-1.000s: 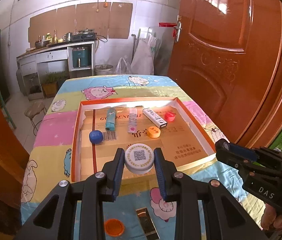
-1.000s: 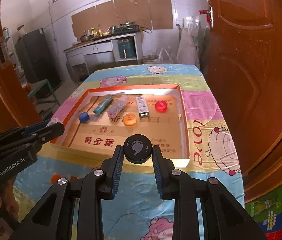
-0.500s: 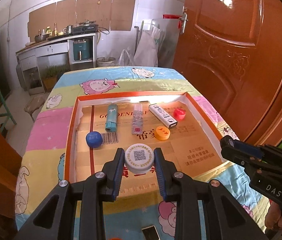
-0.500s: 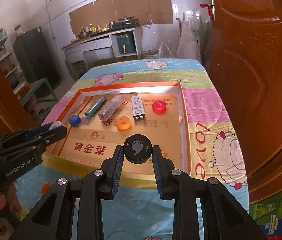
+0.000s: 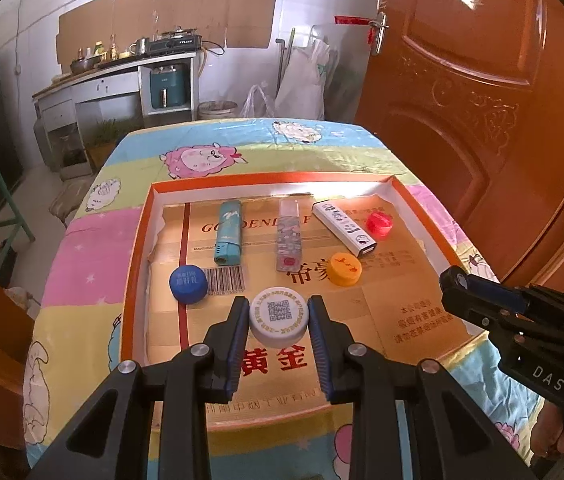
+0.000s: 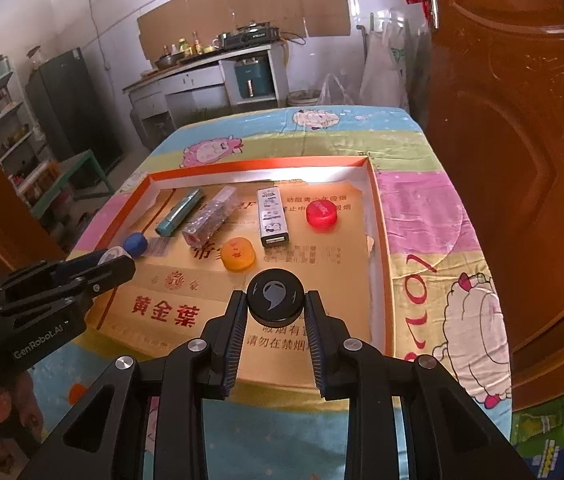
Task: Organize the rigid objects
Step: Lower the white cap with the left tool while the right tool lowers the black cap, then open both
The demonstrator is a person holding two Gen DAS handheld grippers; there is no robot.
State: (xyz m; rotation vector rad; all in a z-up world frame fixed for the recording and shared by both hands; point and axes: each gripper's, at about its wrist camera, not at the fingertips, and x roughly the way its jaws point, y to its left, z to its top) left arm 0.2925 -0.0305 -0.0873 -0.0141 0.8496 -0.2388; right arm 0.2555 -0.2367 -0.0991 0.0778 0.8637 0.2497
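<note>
Inside the orange-rimmed tray (image 5: 134,264) on the worktop (image 5: 94,240), from left to right: blue cap (image 5: 188,283), teal lighter (image 5: 228,233), clear patterned lighter (image 5: 289,238), white printed lighter (image 5: 344,228), orange cap (image 5: 345,269), red cap (image 5: 379,224). Above the tray's near half, left tongs (image 5: 279,322) clamped on a white cap with a QR code (image 5: 279,317), pads pressing both sides. Further right, right tongs (image 6: 275,304) closed on a black cap with a grey swirl mark (image 6: 275,295), over the tray's near right part.
</note>
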